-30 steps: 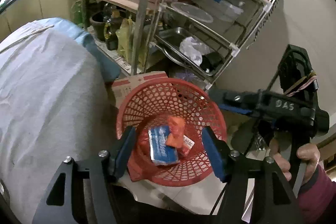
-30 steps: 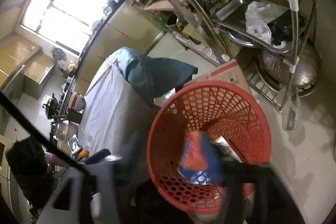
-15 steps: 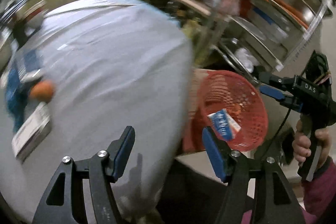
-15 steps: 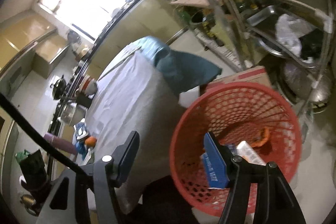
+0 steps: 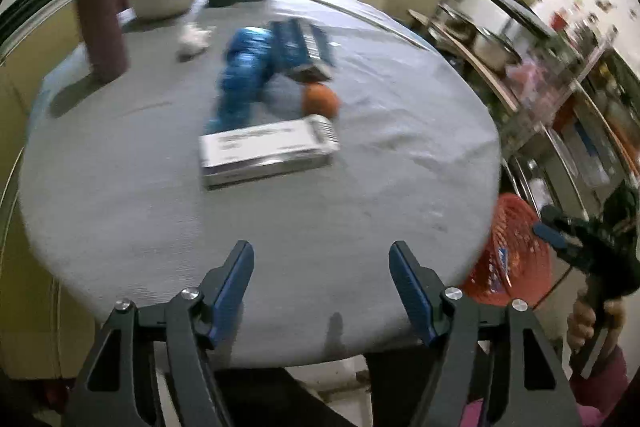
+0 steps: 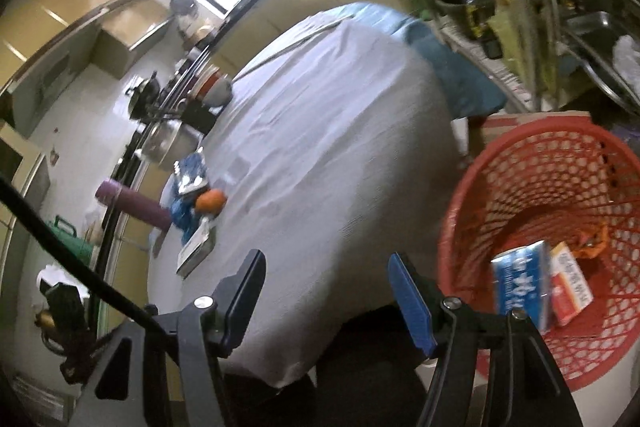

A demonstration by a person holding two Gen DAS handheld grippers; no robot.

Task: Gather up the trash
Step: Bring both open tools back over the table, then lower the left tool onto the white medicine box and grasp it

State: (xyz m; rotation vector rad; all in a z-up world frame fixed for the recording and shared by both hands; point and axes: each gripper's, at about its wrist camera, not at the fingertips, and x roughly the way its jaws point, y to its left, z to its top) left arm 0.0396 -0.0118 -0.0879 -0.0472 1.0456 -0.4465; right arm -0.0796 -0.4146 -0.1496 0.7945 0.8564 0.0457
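The left wrist camera looks forward between its own fingers from just off the near edge of the table (image 5: 280,227), facing across the grey cloth toward the white box (image 5: 268,151) and the far counter. The right wrist camera sits lower and to the side, tilted, facing the table flank (image 6: 320,147) and down into the red basket (image 6: 540,187). Both views share the tabletop, the white box (image 6: 196,249), the orange ball (image 5: 320,99) (image 6: 210,201) and the basket (image 5: 516,255).
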